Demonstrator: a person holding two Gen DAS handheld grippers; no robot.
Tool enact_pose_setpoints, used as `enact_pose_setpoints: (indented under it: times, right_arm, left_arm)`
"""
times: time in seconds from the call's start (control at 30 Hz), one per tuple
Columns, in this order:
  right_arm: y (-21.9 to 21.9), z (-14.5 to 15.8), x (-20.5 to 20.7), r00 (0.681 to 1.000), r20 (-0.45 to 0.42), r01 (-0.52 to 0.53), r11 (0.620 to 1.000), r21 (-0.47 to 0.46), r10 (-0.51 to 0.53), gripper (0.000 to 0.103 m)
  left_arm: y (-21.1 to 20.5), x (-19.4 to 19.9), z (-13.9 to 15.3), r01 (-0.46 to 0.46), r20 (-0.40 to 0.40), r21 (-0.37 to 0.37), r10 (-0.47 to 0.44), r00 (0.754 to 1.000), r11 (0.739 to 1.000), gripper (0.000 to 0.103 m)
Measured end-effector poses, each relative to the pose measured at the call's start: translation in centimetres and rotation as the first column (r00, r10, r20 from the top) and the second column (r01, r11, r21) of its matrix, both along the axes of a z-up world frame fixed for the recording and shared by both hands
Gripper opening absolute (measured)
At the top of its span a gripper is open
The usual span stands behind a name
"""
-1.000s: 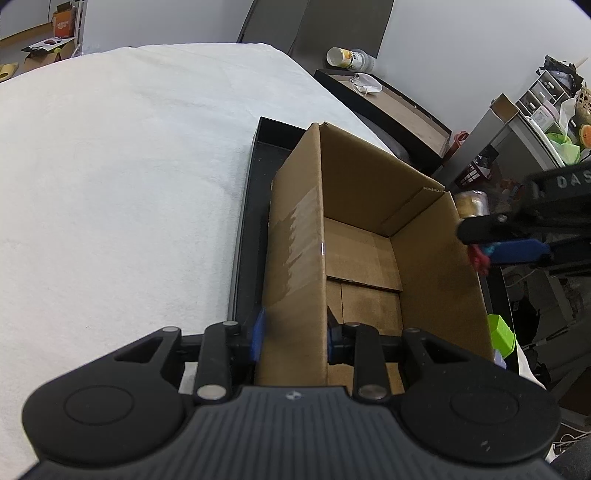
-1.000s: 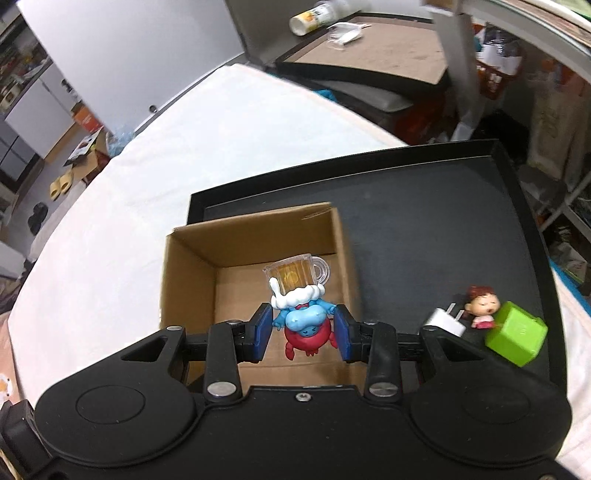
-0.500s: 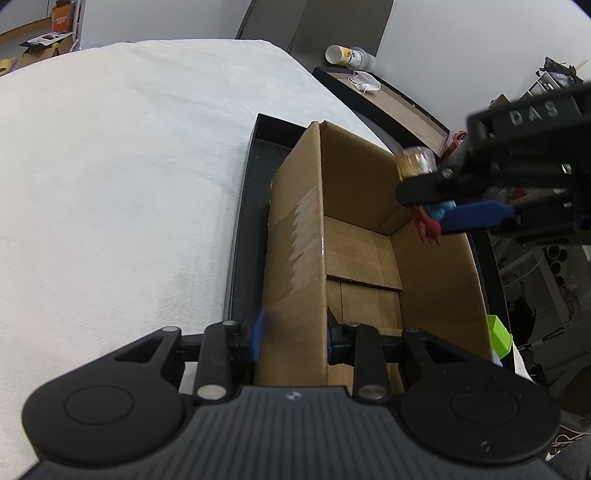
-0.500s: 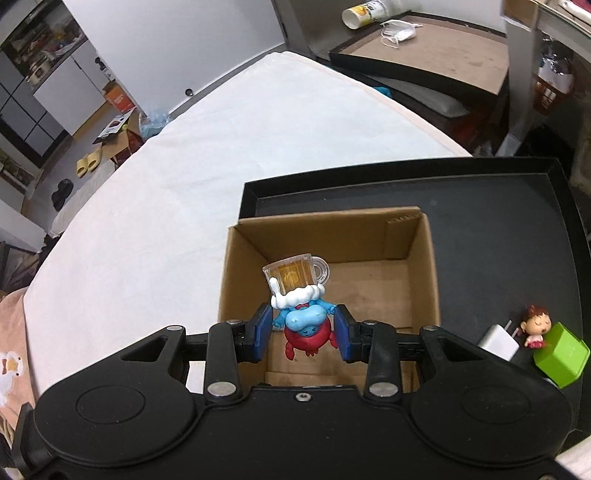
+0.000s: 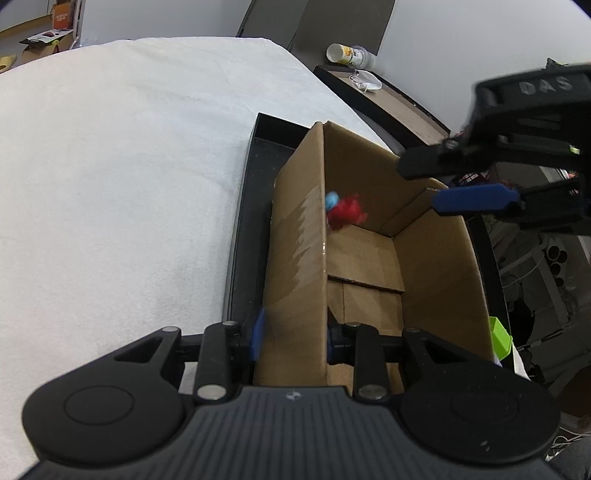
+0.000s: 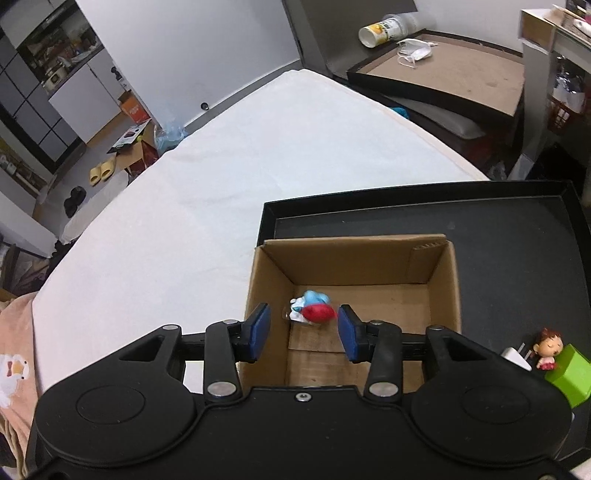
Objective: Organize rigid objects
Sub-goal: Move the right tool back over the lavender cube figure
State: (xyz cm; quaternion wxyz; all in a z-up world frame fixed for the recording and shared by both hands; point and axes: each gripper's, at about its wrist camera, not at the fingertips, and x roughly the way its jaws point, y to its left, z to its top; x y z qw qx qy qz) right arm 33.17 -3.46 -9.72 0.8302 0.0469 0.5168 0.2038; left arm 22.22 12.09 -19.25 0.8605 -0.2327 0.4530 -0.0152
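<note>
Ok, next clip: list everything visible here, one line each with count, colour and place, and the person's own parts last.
cardboard box: 1, brown, open-topped, on the black tray
figurine: 1, blue, red and white, blurred, inside the box
black tray: 1, black, on the white cloth
white cloth: 1, white, covering the table
girl figurine: 1, red-haired, on the tray right of the box
green cube: 1, lime, beside the girl figurine
charger plug: 1, white, left of the girl figurine
paper cup: 1, white and yellow, lying on the far tray
face mask: 1, white, beside the cup
left gripper: 1, black, blue pads, clamped on the box wall
right gripper: 1, black, blue pads, jaws just opened, empty, above the box
</note>
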Motion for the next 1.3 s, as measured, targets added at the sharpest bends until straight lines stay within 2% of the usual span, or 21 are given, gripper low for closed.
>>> enact_pose_setpoints:
  times: [0.37, 0.9, 1.3]
  right_arm:
    - [-3.0, 1.4, -1.4, 1.0, 0.016, 0.006, 1.0, 0.003, -0.006, 0.055]
    - [-9.8, 3.1, -3.2, 0.996, 0.06, 0.066, 0.997, -0.034, -0.064, 0.065]
    - [-15.3, 2.0, -4.1, 0.988, 0.043, 0.152, 0.987, -0.059, -0.15, 0.066]
  left_arm:
    - [-0.2, 0.1, 0.1, 0.002, -0.002, 0.014, -0.002, 1.0, 1.0, 0.029]
    - [-0.7, 0.0, 0.3, -0.002, -0.001, 0.034, 0.002, 1.0, 0.999, 0.029]
    - [-0.7, 0.1, 0.2, -0.003, -0.003, 0.035, 0.003, 1.0, 0.999, 0.029]
